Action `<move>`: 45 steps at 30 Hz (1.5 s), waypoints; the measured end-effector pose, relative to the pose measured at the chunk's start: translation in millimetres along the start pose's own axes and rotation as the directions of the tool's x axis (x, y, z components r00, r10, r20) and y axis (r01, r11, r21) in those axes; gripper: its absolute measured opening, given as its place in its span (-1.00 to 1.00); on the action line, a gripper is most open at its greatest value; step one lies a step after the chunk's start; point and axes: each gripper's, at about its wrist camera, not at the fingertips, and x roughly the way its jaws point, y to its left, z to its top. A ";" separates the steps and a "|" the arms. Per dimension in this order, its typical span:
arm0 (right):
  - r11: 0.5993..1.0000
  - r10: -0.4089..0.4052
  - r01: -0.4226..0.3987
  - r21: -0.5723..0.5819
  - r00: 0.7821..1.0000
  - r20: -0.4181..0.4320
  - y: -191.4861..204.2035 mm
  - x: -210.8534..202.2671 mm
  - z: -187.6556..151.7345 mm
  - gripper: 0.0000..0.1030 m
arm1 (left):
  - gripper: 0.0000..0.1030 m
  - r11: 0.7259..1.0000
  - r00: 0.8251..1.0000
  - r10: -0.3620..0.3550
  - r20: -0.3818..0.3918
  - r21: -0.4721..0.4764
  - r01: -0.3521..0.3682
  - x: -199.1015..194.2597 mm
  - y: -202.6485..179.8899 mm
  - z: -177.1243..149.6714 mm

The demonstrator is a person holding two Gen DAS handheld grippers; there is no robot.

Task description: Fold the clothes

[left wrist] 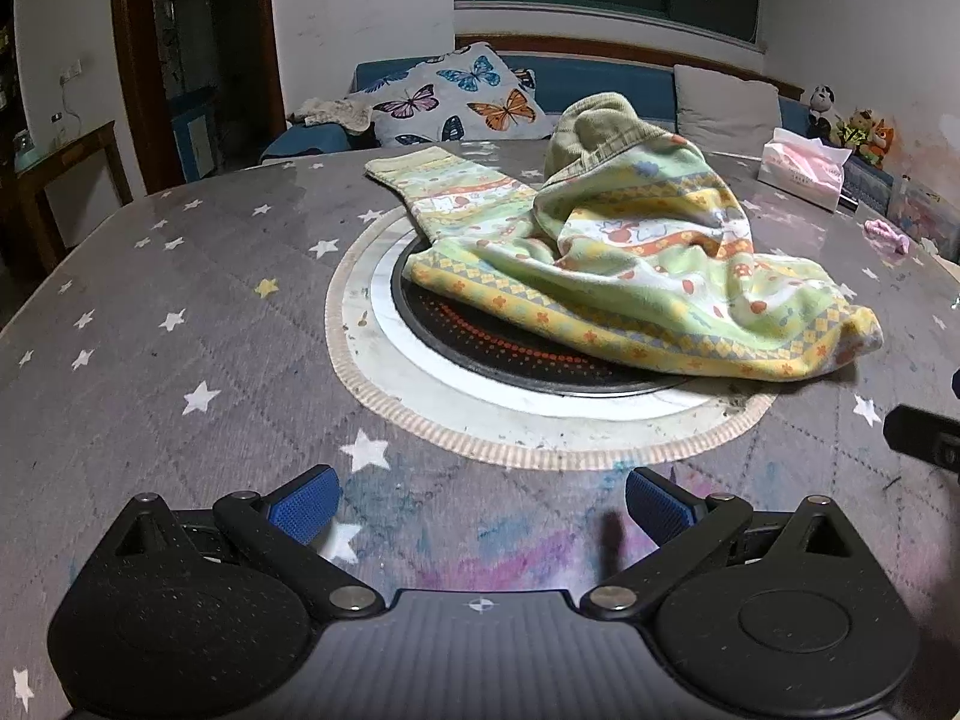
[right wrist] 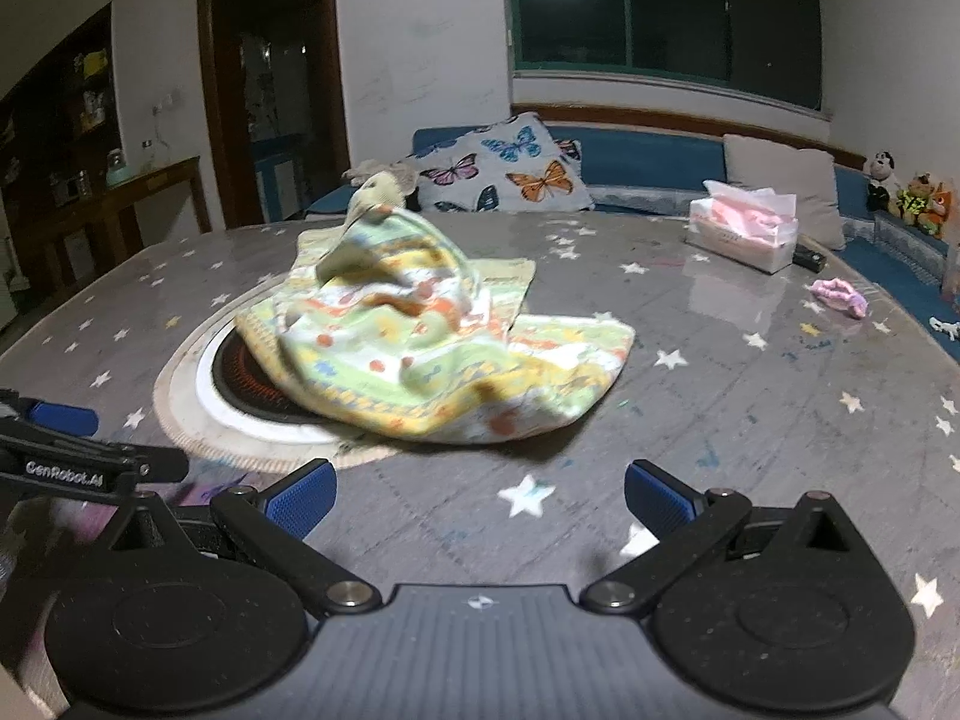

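Item: patterned garment (left wrist: pixel 630 264), crumpled, centre frame, lying partly over the round hotplate (left wrist: pixel 510 354) on the star-print table (left wrist: pixel 180 312). Left gripper (left wrist: pixel 483 507) and right gripper (right wrist: pixel 480 495): jaws spread wide, empty (neither touches cloth). Step: approach, likely; next, pinching an edge to spread it flat.

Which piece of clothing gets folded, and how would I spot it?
Find the round table with its star-print cover. The crumpled garment lies at the middle, half over the dark round hotplate. Pastel green-and-yellow cartoon bands mark it out from the small pink cloth near the tissue box.
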 end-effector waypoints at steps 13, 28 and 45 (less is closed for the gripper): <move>0.999 0.030 -0.031 -0.019 0.998 -0.051 12.0 0.1 -10.4 1.00 | 1.00 1.000 1.000 0.017 -0.017 0.004 -0.016 -3.4 -1.1 -6.1; 0.999 0.047 -0.049 -0.023 0.997 -0.055 19.7 -3.8 -10.0 1.00 | 1.00 1.000 1.000 0.017 -0.008 0.015 -0.017 -10.1 -3.8 -7.8; 0.998 0.055 -0.057 -0.027 0.996 -0.065 21.3 4.0 -7.3 1.00 | 1.00 1.000 1.000 0.018 -0.016 0.020 -0.017 -5.2 -3.6 -4.4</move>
